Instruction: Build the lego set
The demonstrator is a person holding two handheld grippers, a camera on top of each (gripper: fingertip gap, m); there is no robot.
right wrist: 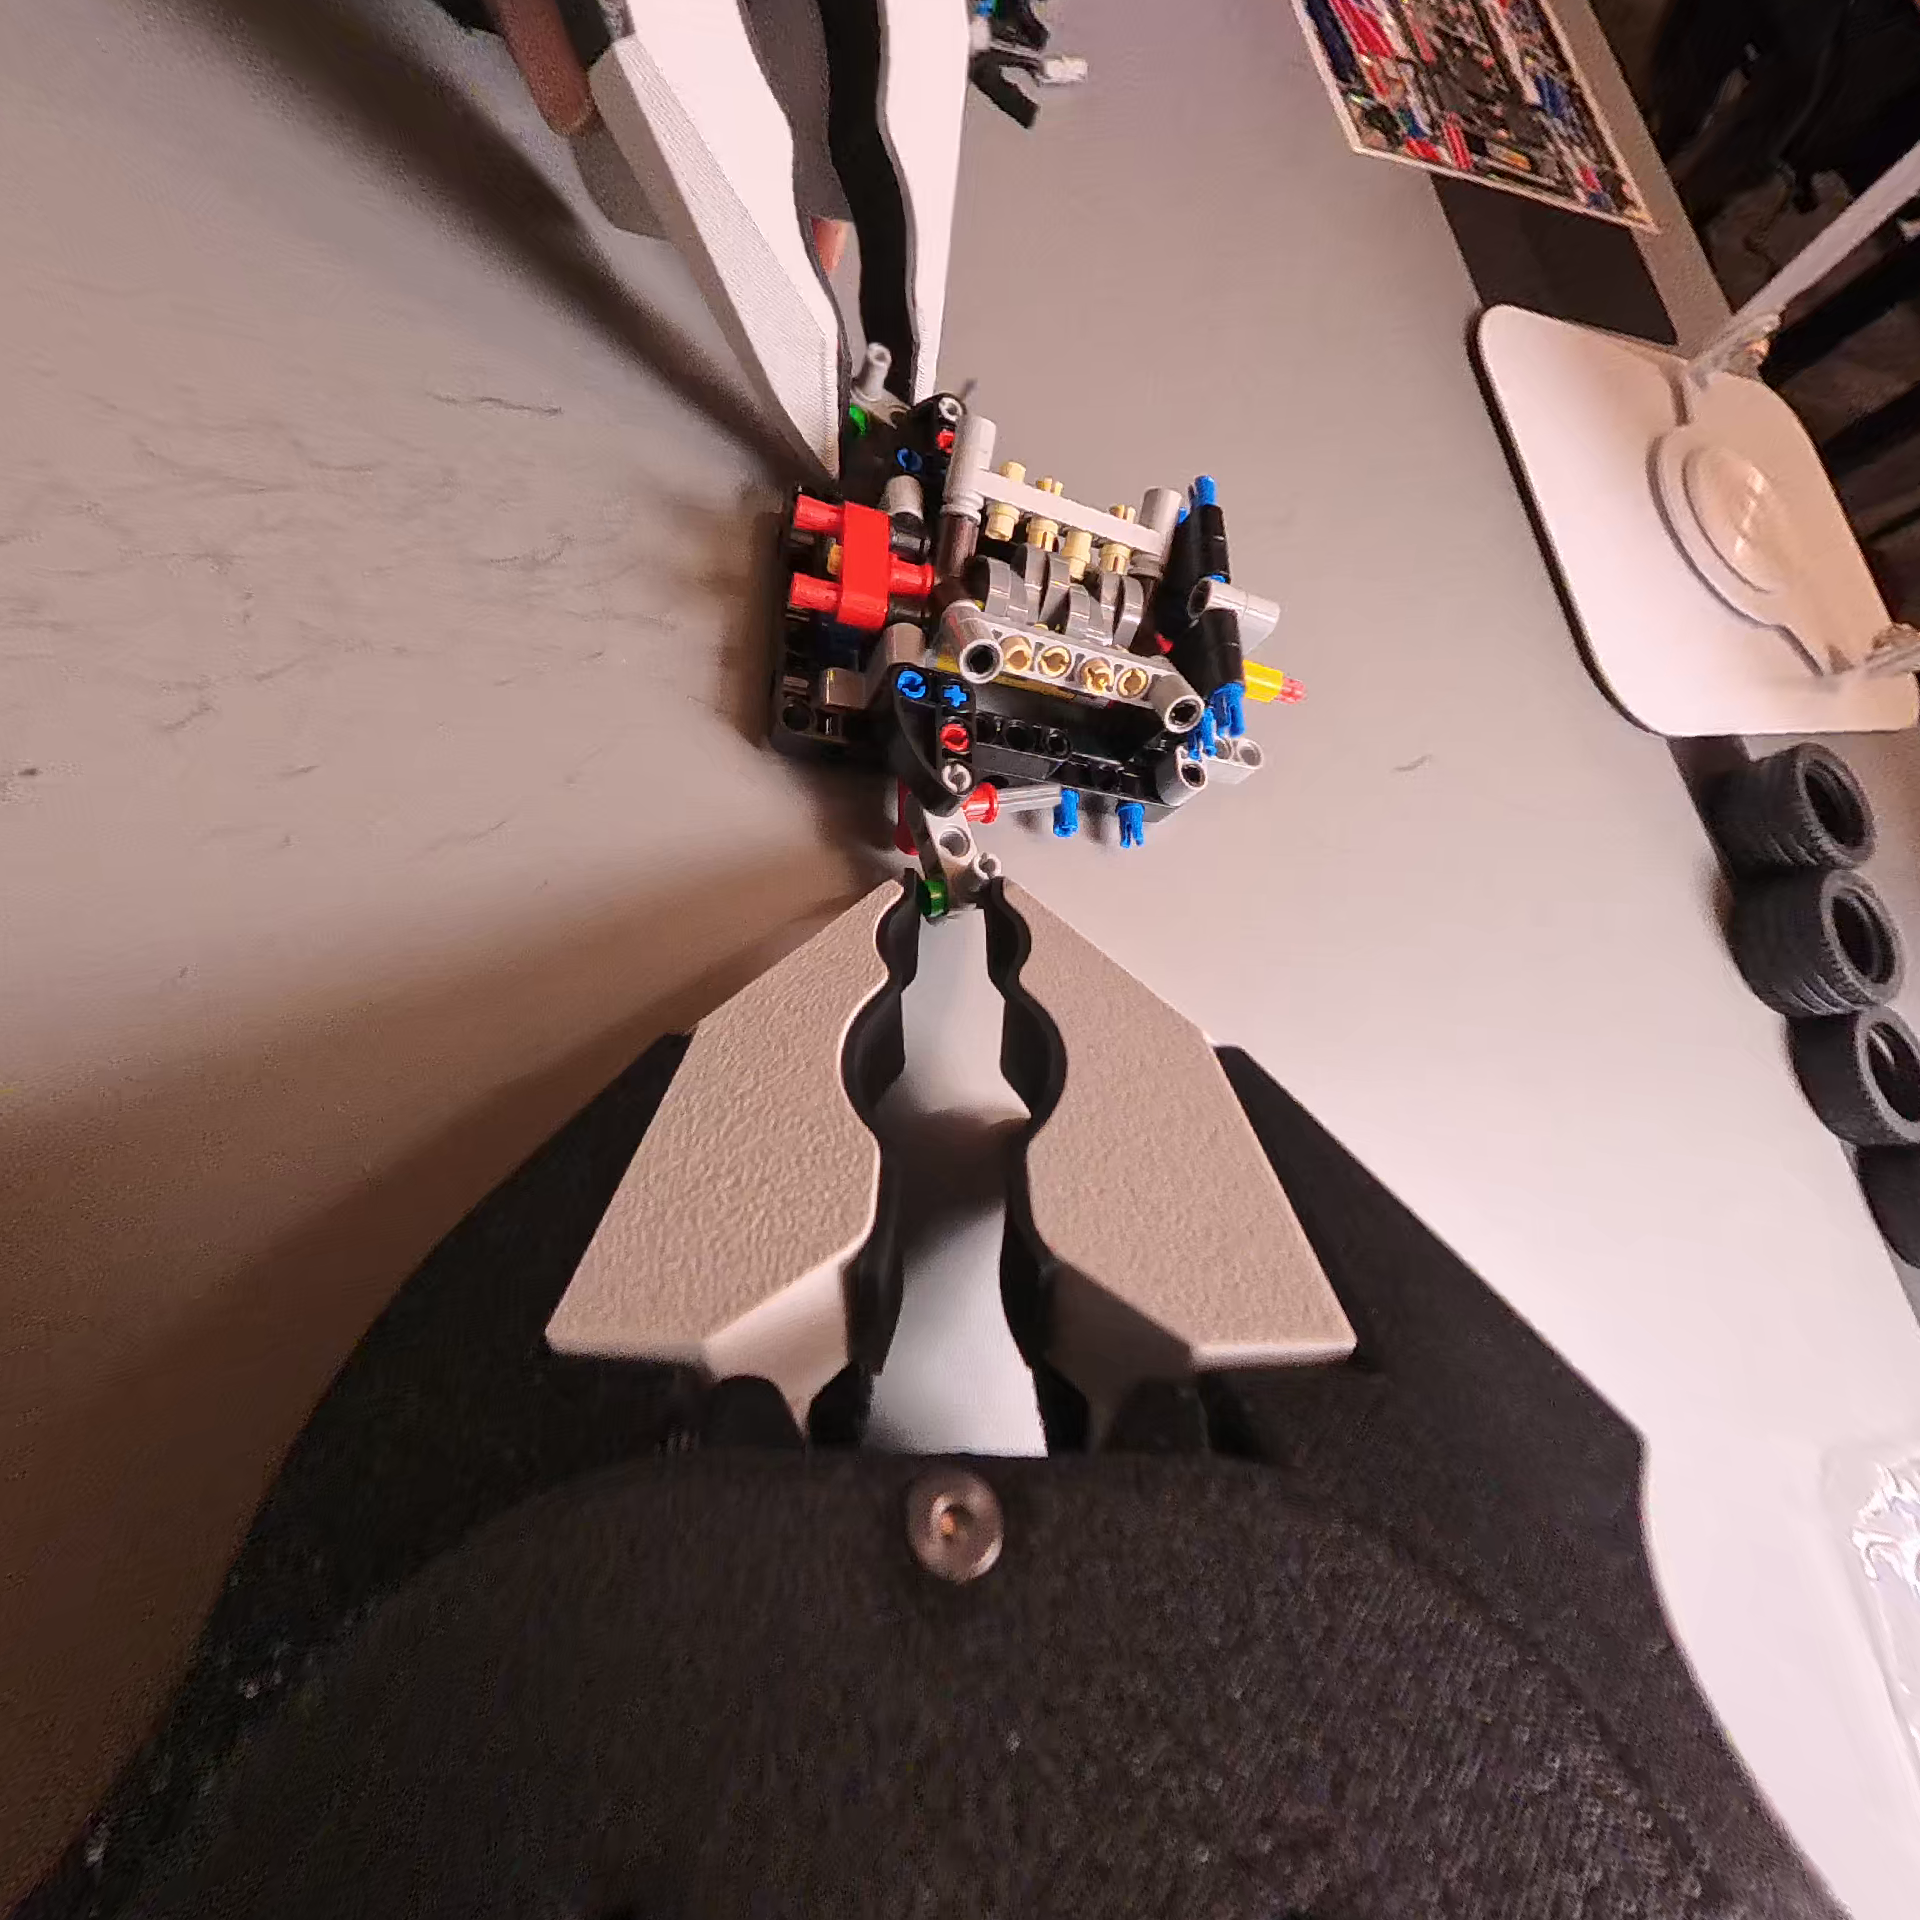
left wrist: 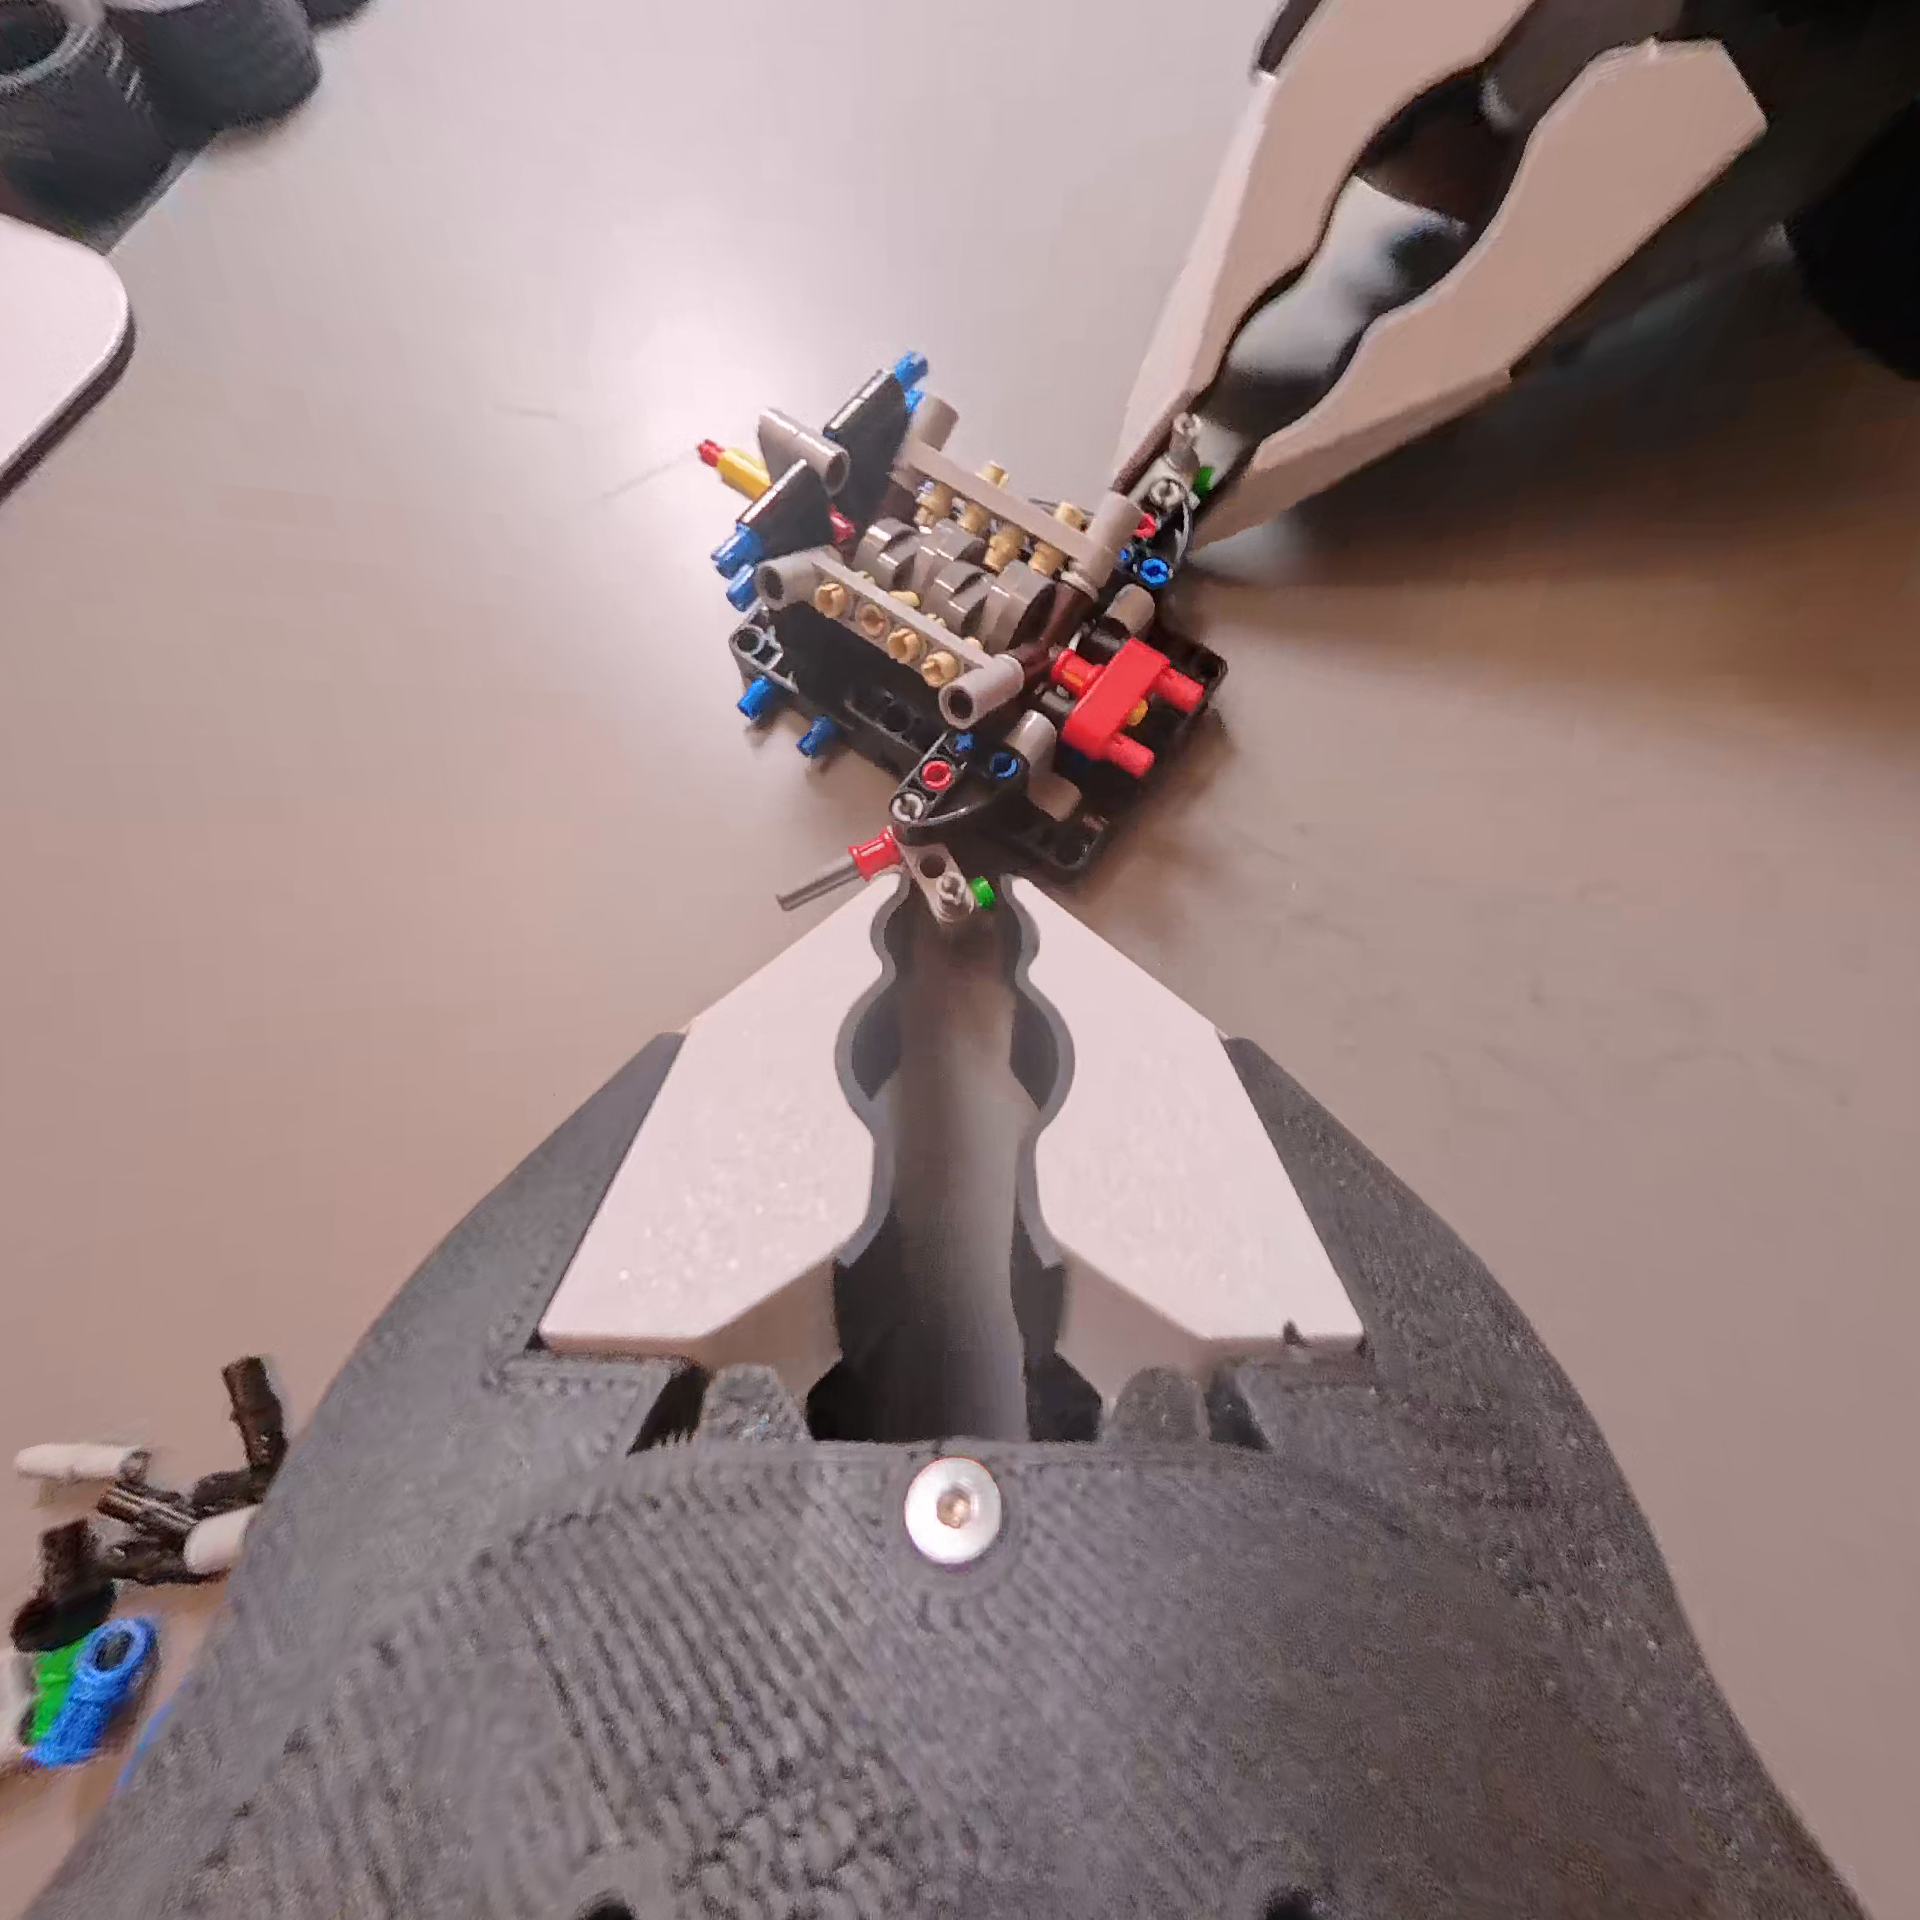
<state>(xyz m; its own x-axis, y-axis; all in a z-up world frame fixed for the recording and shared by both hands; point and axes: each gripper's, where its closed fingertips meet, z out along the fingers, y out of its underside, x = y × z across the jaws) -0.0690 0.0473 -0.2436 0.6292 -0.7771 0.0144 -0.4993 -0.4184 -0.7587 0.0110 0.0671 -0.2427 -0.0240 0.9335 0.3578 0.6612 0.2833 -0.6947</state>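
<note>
Loose black and blue plastic pieces (left wrist: 94,1621) lie leftmost on the grey counter (left wrist: 416,727), then our left tool (left wrist: 951,902) and right tool (right wrist: 951,896) each pinch a grey green-pinned link at opposite ends of the black-framed lego engine assembly (left wrist: 966,623), which uneven pulling could split.

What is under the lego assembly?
The lego assembly sits directly on the beige table. Its black frame base touches the tabletop. Anything below that base is covered and cannot be seen.
</note>
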